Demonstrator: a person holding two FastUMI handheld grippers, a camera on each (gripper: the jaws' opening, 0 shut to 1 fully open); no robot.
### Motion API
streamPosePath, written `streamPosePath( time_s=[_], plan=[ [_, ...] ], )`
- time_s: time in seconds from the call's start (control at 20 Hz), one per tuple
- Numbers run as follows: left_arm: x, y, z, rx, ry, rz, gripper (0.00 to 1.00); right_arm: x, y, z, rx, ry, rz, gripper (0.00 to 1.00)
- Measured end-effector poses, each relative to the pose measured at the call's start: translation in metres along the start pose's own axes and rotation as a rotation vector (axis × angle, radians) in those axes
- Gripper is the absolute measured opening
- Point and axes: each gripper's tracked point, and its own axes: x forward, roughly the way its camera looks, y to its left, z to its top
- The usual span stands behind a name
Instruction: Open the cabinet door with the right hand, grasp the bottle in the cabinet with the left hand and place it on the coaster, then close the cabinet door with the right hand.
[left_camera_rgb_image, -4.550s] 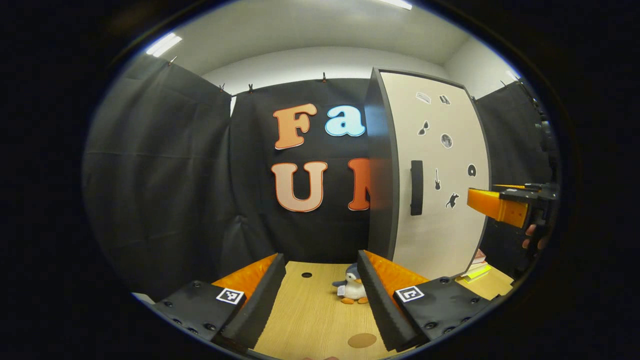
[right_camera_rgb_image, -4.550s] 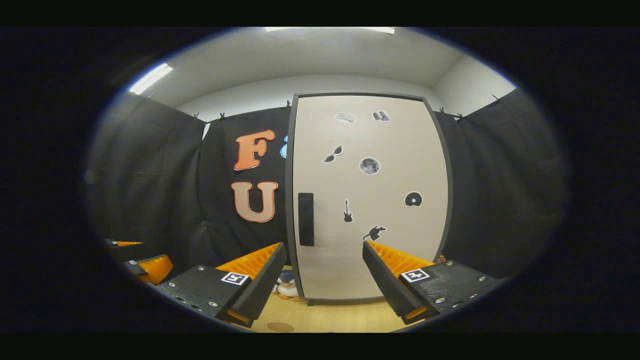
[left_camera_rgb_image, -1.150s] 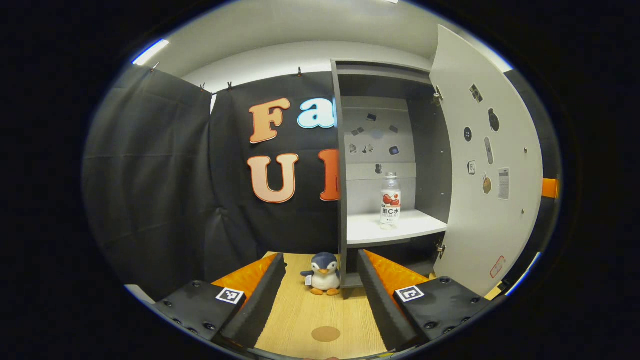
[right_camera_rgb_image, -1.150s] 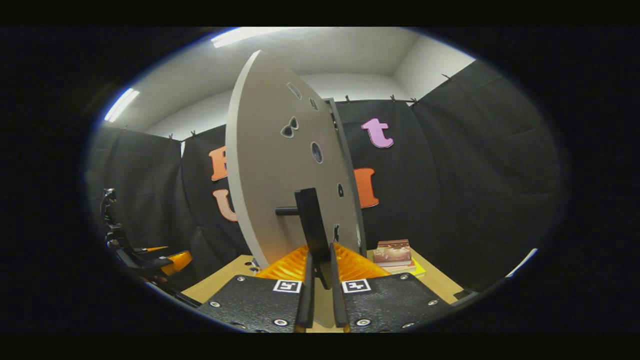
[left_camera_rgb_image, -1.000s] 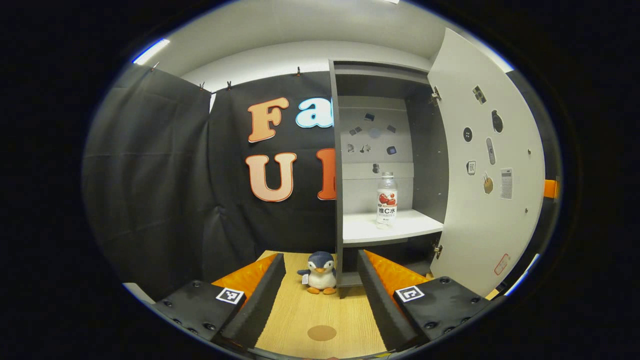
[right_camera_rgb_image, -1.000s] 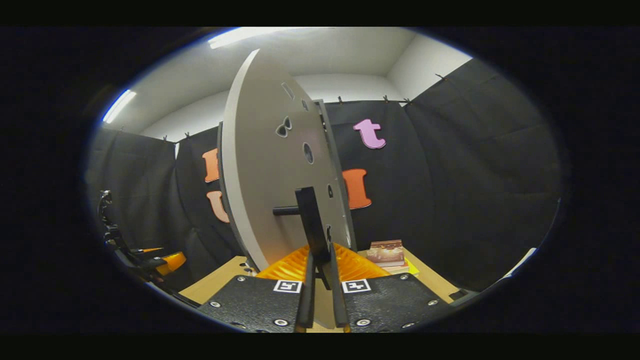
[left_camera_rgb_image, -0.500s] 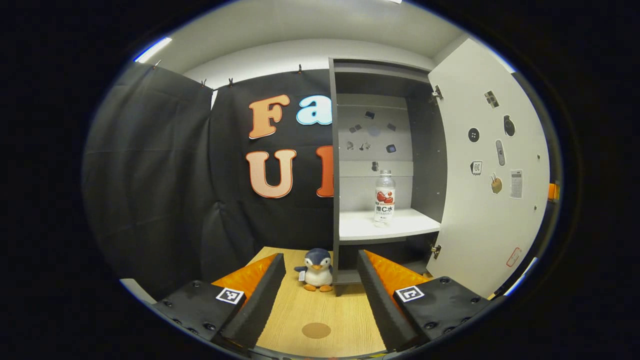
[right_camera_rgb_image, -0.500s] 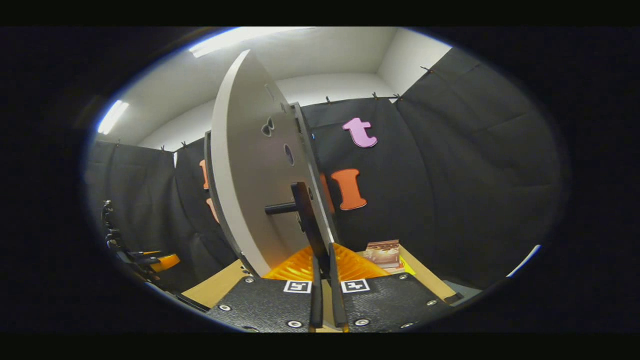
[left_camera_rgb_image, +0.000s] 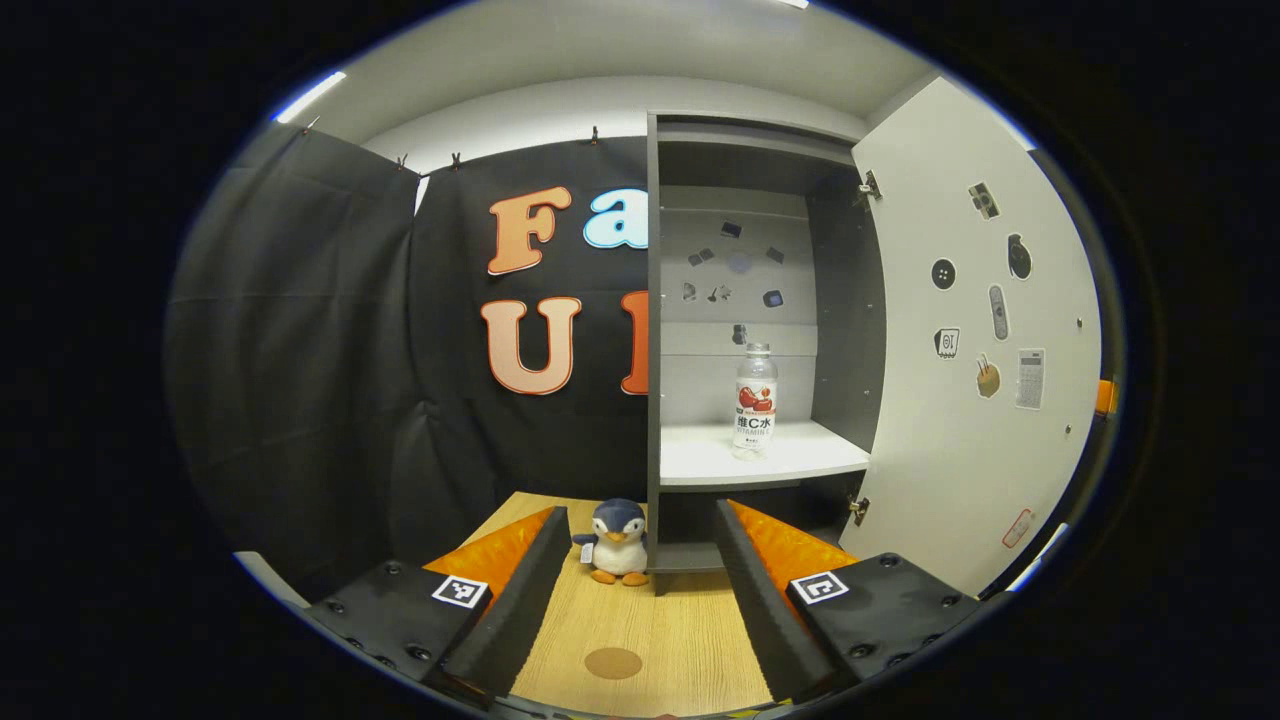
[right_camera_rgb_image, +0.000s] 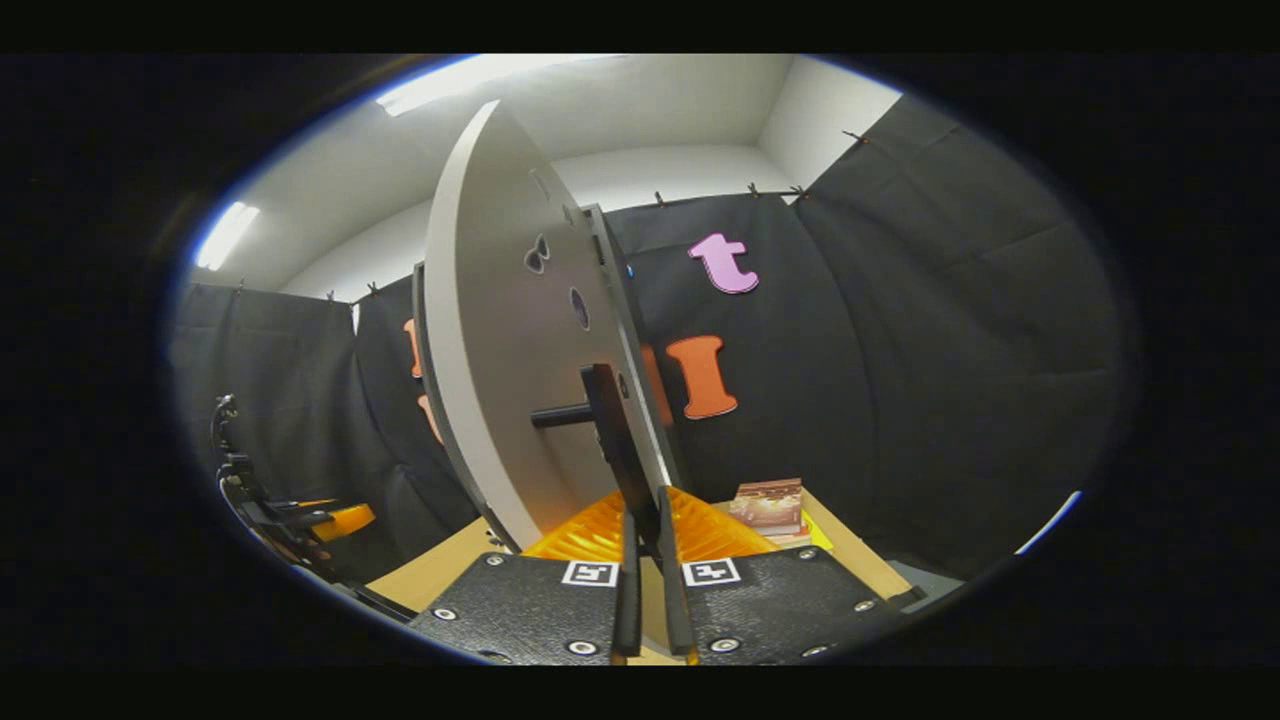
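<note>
Behind the wooden worktop, the cabinet door is standing wide, the right gripper clenching its handle while the left gripper, fingers spread, is facing the bottle near the shelf's right edge.

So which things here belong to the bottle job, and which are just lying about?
Part of the job:
cabinet
door, open
handle, pinched by the right gripper
bottle on the shelf
coaster
left gripper, open

Lying about:
toy penguin
books
</note>
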Motion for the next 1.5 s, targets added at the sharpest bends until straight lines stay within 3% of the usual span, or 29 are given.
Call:
streamPosePath(
  time_s=[0.1, 0.2, 0.25, 0.3, 0.4, 0.5, 0.65, 0.7, 0.85, 1.05, 1.1, 1.2, 1.25, 1.3, 1.35, 1.5],
  plan=[
    [0.001, -0.001, -0.001, -0.003, 0.003, 0.003, 0.94, -0.004, -0.005, 0.0, -0.017, 0.001, -0.007, 0.19],
    [0.003, -0.005, 0.0, -0.005, 0.0, -0.003, 0.94, -0.006, -0.002, 0.0, -0.007, 0.005, -0.01, 0.0],
    [0.004, -0.006, 0.002, -0.004, -0.004, -0.005, 0.94, -0.009, -0.001, 0.001, -0.005, -0.004, -0.014, 0.19],
    [0.006, -0.009, 0.004, -0.001, -0.008, -0.008, 0.94, -0.011, 0.0, 0.003, -0.007, -0.015, -0.021, 0.19],
    [0.007, -0.014, 0.004, -0.001, -0.006, -0.012, 0.94, -0.011, -0.001, 0.002, -0.024, -0.022, -0.031, 0.09],
    [0.009, -0.019, 0.005, -0.008, -0.007, -0.02, 0.94, -0.018, 0.001, 0.001, -0.048, -0.022, -0.031, 0.08],
    [0.016, -0.026, 0.004, -0.009, 0.0, -0.032, 0.94, -0.025, 0.009, 0.002, -0.066, -0.025, -0.012, 0.09],
    [0.02, -0.029, 0.004, -0.009, -0.001, -0.041, 0.94, -0.026, 0.012, 0.003, -0.068, -0.034, -0.004, 0.19],
    [0.039, -0.037, 0.007, -0.016, -0.009, -0.069, 0.94, -0.026, 0.022, 0.004, -0.071, -0.051, 0.018, 0.19],
    [0.077, -0.065, 0.013, -0.042, -0.02, -0.149, 0.94, -0.021, 0.023, 0.007, -0.115, -0.065, -0.004, 0.05],
    [0.09, -0.074, 0.018, -0.033, -0.032, -0.172, 0.94, -0.02, 0.024, 0.004, -0.118, -0.063, -0.005, 0.16],
    [0.116, -0.092, 0.023, -0.016, -0.046, -0.217, 0.94, -0.02, 0.027, 0.002, -0.123, -0.057, -0.024, 0.28],
    [0.13, -0.101, 0.025, -0.018, -0.052, -0.238, 0.94, -0.019, 0.029, 0.002, -0.128, -0.055, -0.033, 0.48],
    [0.145, -0.111, 0.027, -0.016, -0.059, -0.26, 0.95, -0.018, 0.028, 0.001, -0.13, -0.056, -0.048, 0.54],
    [0.158, -0.119, 0.029, -0.01, -0.064, -0.273, 0.95, -0.014, 0.029, 0.002, -0.126, -0.058, -0.06, 0.66],
    [0.196, -0.138, 0.037, -0.003, -0.088, -0.314, 0.95, -0.009, 0.032, 0.0, -0.106, -0.056, -0.09, 0.77]
  ],
)
